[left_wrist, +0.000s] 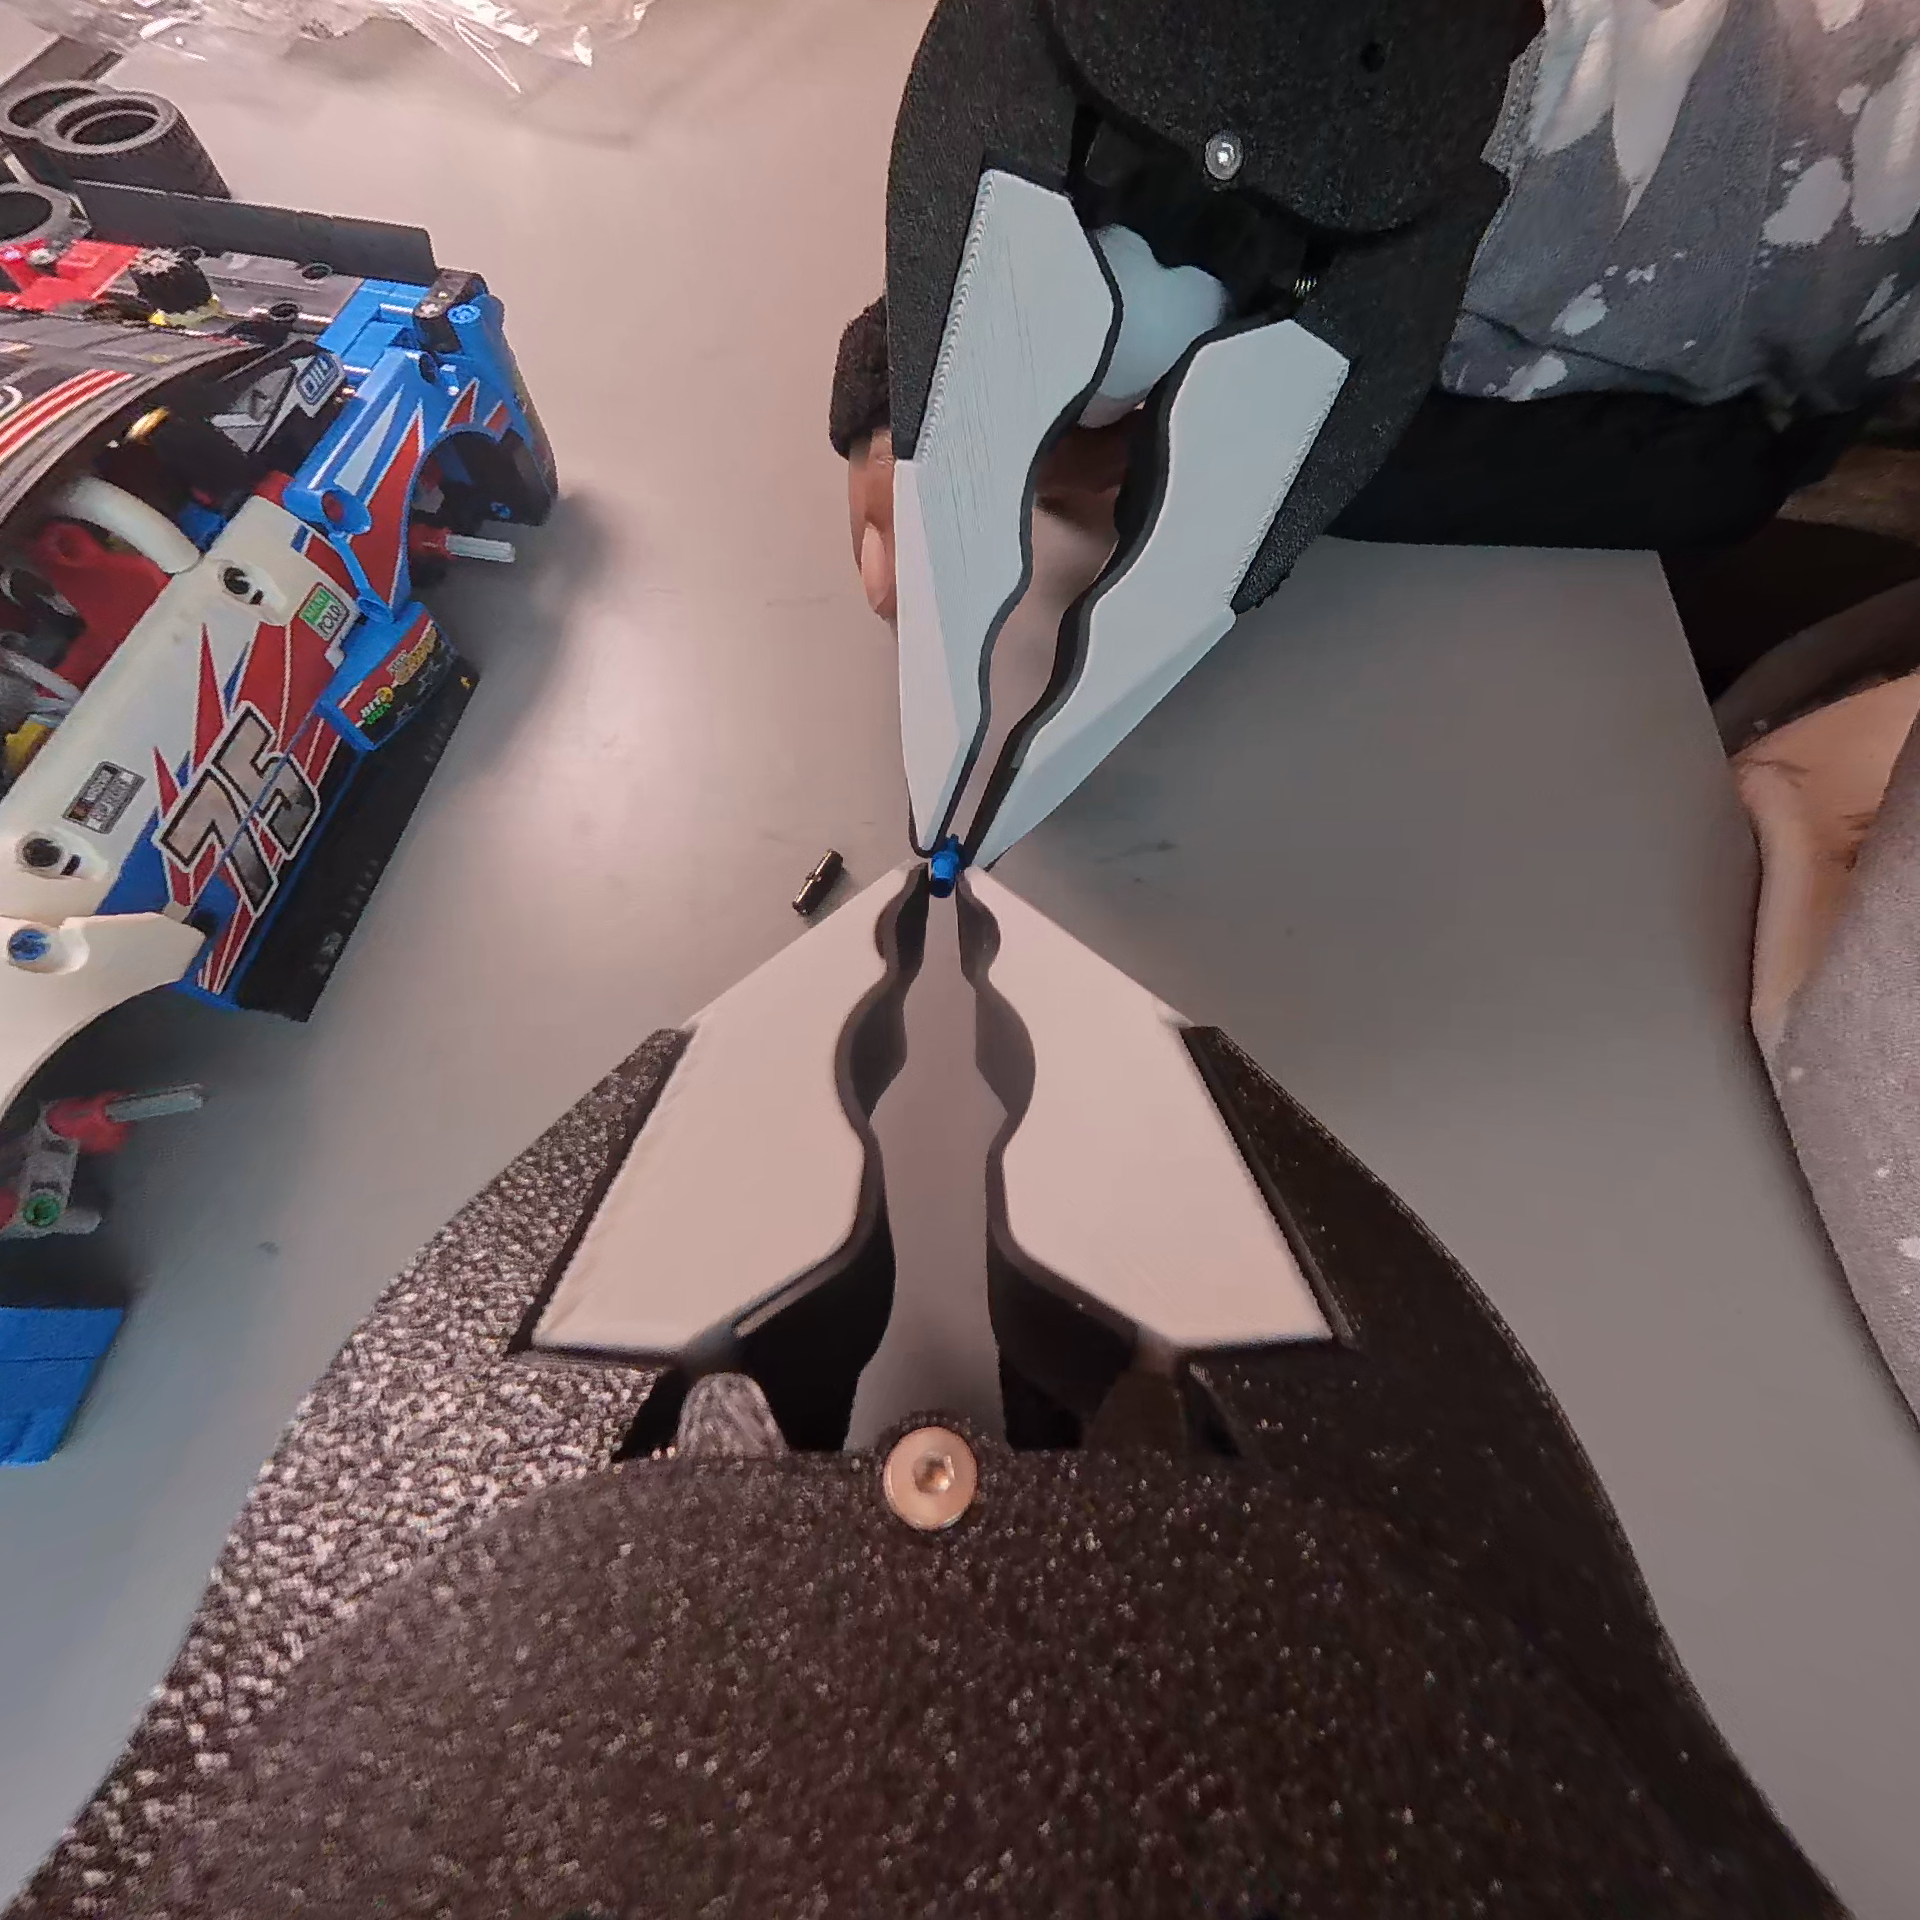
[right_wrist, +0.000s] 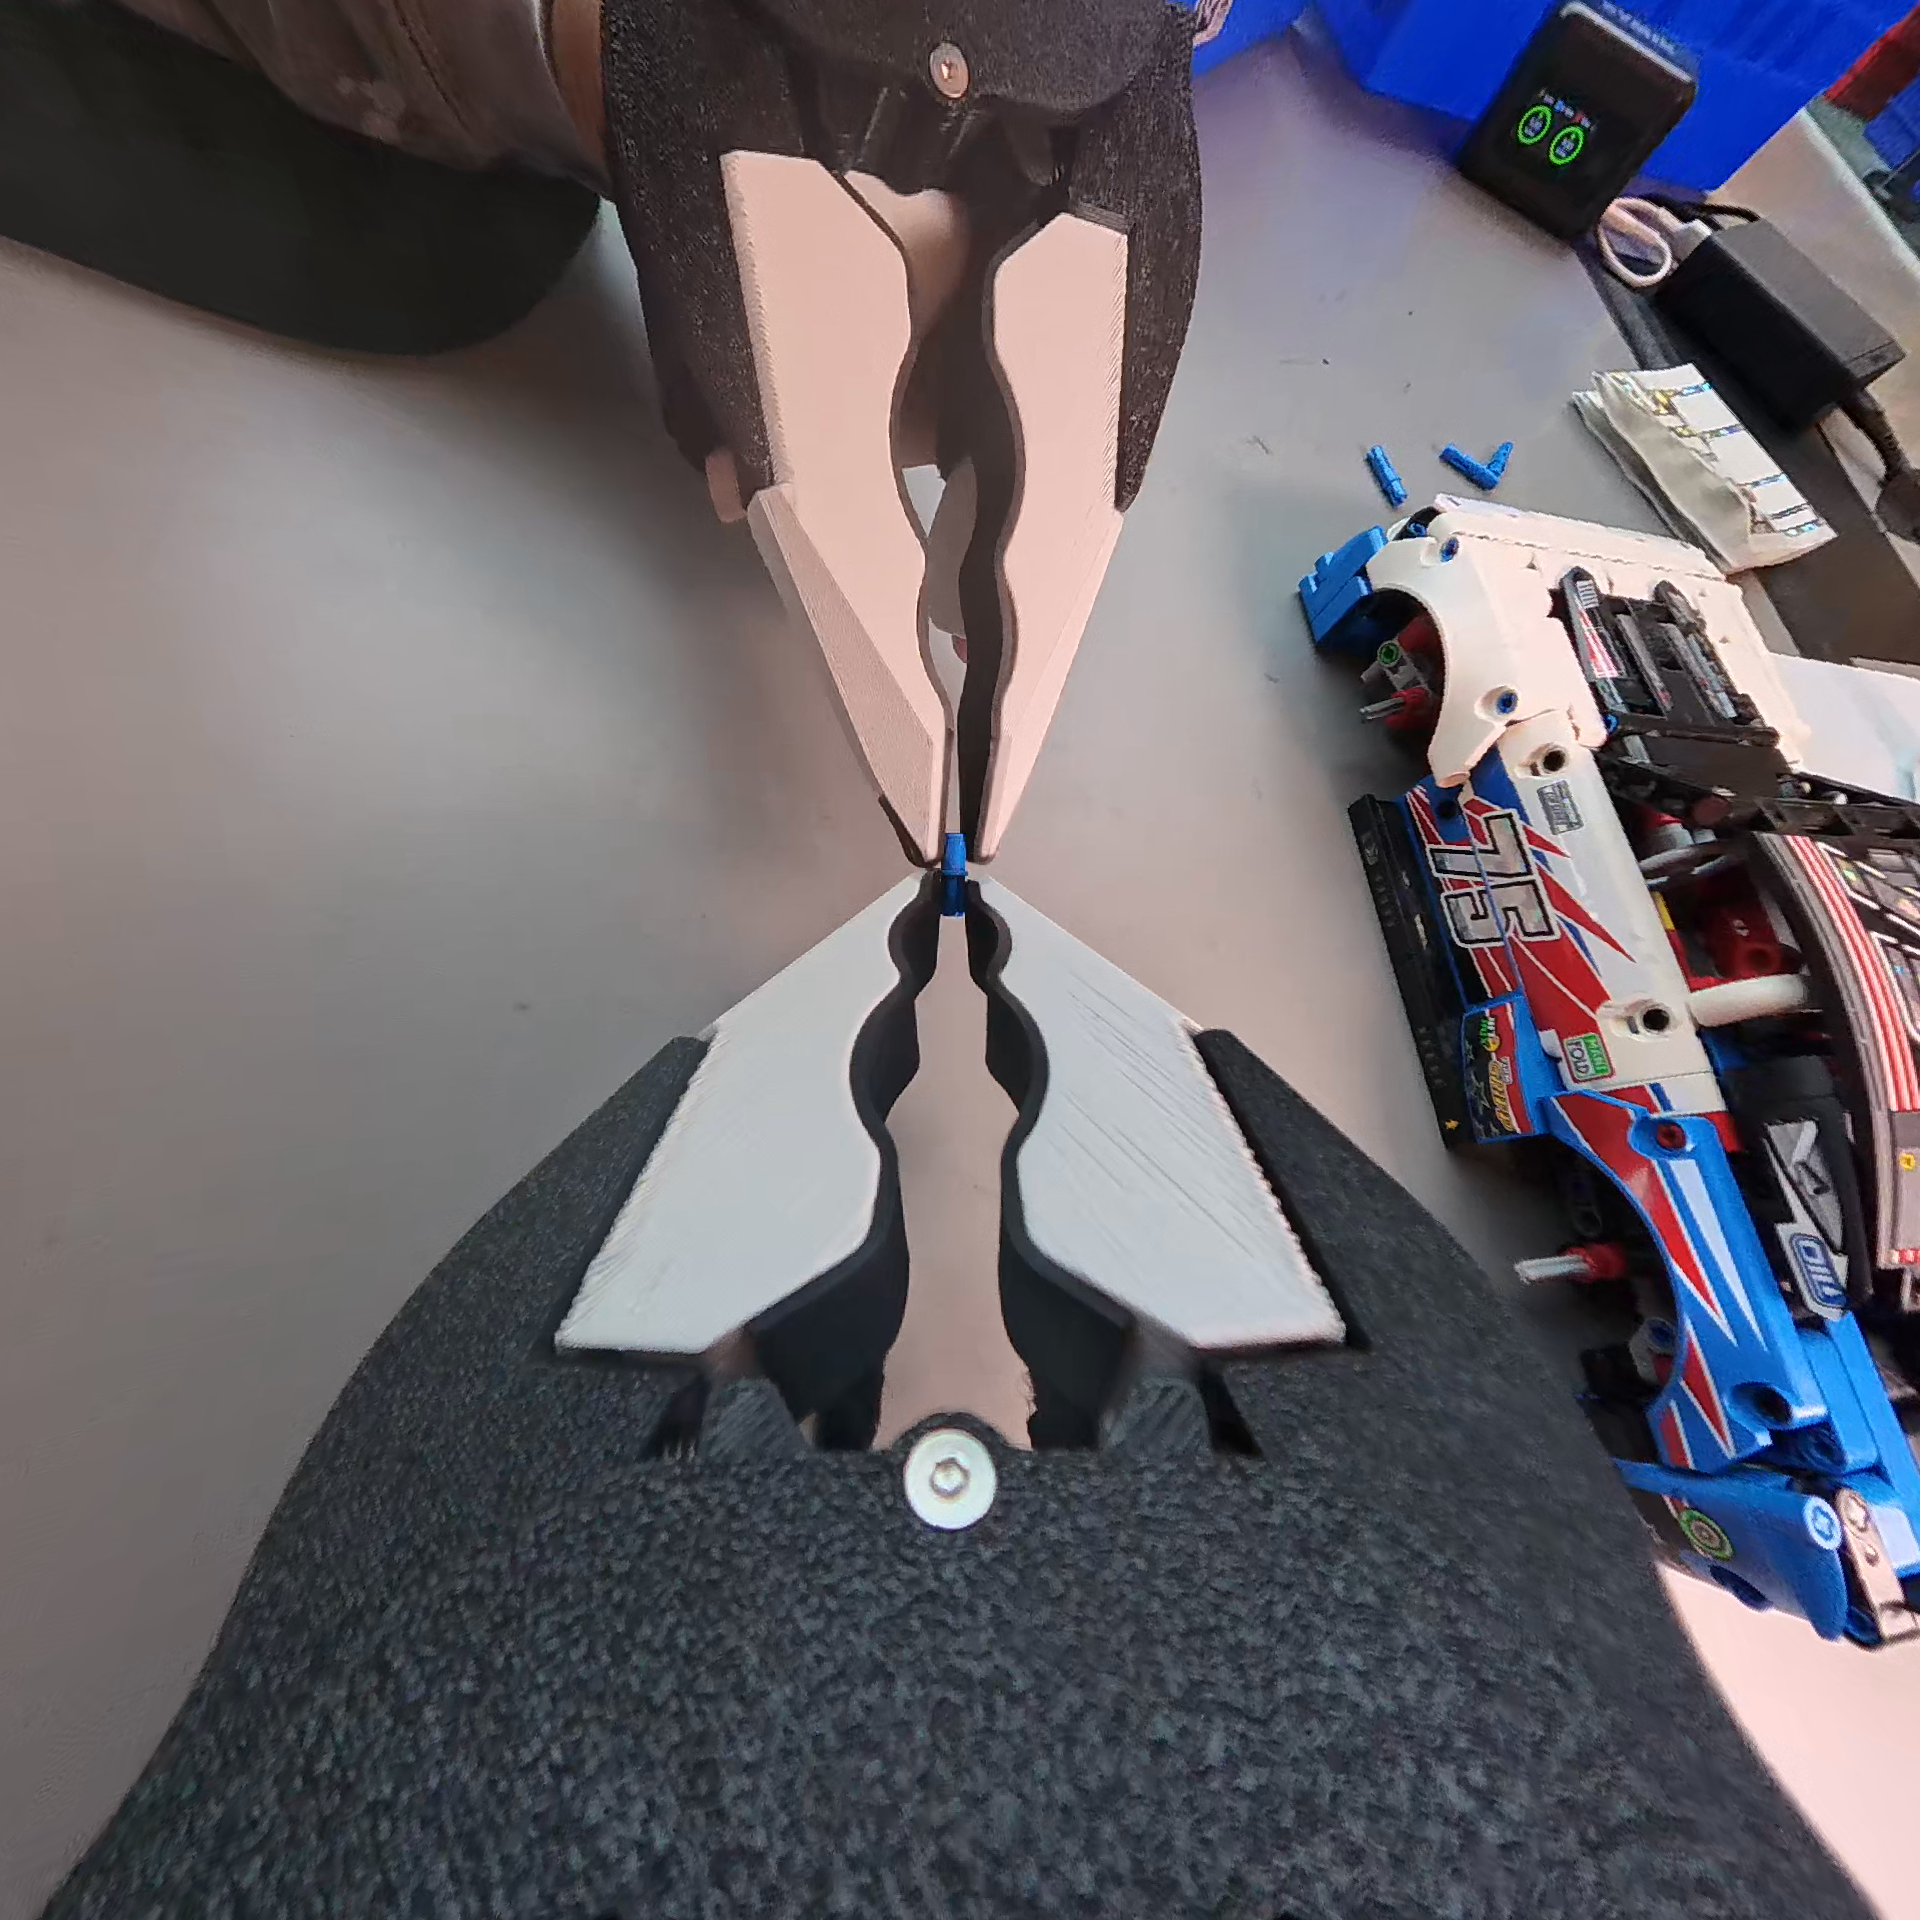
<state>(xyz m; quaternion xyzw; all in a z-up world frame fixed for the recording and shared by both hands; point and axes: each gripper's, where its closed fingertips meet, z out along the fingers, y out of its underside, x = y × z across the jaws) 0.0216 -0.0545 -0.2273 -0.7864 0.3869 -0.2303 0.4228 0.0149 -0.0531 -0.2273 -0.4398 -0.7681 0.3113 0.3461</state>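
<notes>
A small blue pin (left_wrist: 943, 864) is held above the grey table (left_wrist: 1351, 935), pinched from both ends. My left gripper (left_wrist: 940, 891) reaches in from the bottom of the left wrist view and is shut on the pin's near end. My right gripper (left_wrist: 952, 837) comes from the top, tip to tip with it, shut on the far end. In the right wrist view the blue pin (right_wrist: 952, 868) sits between my right gripper (right_wrist: 952, 902) below and my left gripper (right_wrist: 952, 844) above. A small black pin (left_wrist: 816, 881) lies on the table just left of the tips.
A blue, white and red brick-built race car (left_wrist: 208, 644) lies at the left; it also shows in the right wrist view (right_wrist: 1621, 987). Loose blue pins (right_wrist: 1455, 462), a black device with a lit screen (right_wrist: 1569, 114) and black tyres (left_wrist: 104, 135) lie beyond. The table edge (left_wrist: 1704, 675) runs at right. The tips of both grippers are at nearly the same place.
</notes>
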